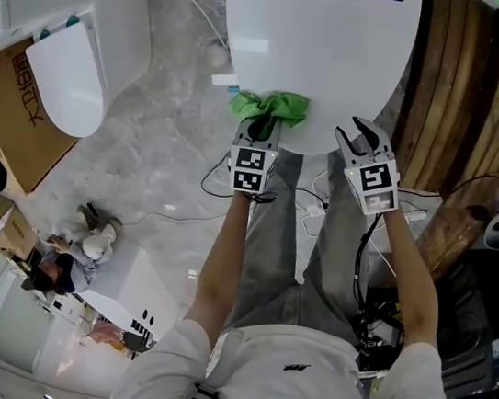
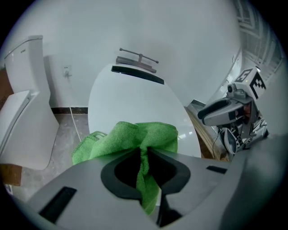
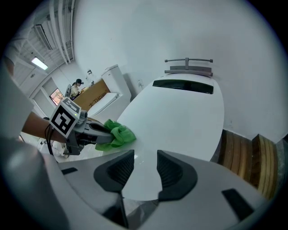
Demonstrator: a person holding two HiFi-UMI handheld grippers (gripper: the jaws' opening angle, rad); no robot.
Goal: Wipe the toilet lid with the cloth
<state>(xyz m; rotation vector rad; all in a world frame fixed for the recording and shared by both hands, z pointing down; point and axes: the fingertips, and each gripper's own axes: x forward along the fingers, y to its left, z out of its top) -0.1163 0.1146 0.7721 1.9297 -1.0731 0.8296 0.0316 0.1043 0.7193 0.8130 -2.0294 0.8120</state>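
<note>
The white toilet lid (image 1: 315, 41) lies closed in front of me; it also fills the left gripper view (image 2: 130, 103) and the right gripper view (image 3: 180, 117). A green cloth (image 1: 270, 106) rests bunched on the lid's near left edge. My left gripper (image 1: 262, 127) is shut on the cloth (image 2: 135, 139), a fold pinched between its jaws. The cloth (image 3: 116, 134) and left gripper (image 3: 96, 132) show in the right gripper view. My right gripper (image 1: 363, 137) hovers open over the lid's near right edge, with nothing between its jaws (image 3: 145, 168).
A second white toilet (image 1: 71, 56) stands at the left beside a cardboard box (image 1: 17, 108). Wooden slats (image 1: 460, 95) run along the right. Cables (image 1: 309, 207) trail on the marble floor by my legs. A black bin (image 1: 483, 313) sits at the right.
</note>
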